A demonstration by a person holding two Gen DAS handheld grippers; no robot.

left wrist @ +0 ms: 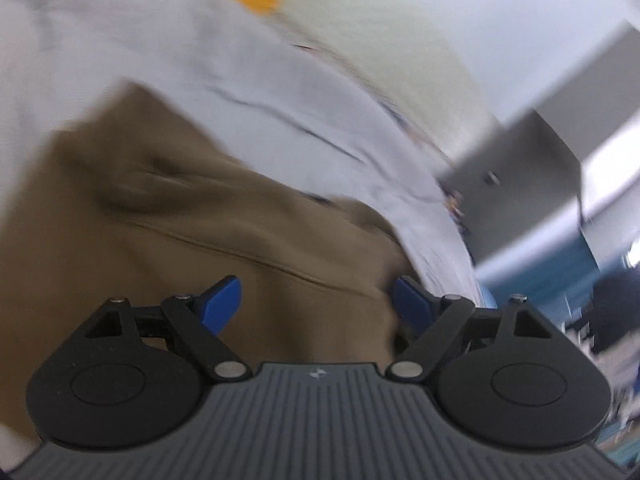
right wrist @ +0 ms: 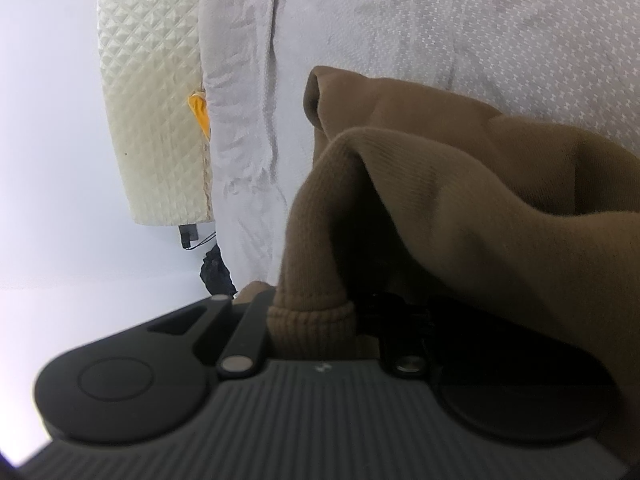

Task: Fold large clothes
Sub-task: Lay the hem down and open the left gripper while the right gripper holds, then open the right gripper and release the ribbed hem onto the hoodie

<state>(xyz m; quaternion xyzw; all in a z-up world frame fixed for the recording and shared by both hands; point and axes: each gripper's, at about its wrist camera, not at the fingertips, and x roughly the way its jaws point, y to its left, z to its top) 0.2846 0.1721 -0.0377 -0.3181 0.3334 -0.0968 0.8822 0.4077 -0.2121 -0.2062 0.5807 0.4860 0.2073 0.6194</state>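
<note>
A brown knit garment lies on a pale bed sheet in the blurred left wrist view. My left gripper hangs open above it, its blue fingertips wide apart with no cloth pinched between them. In the right wrist view the same brown garment drapes over my right gripper, which is shut on a ribbed cuff or hem. The cloth hides the right gripper's fingertips.
The white patterned sheet spreads behind the garment. A cream quilted cover with an orange patch lies along the bed's edge. Past it are a pale wall, a grey block and blue furniture.
</note>
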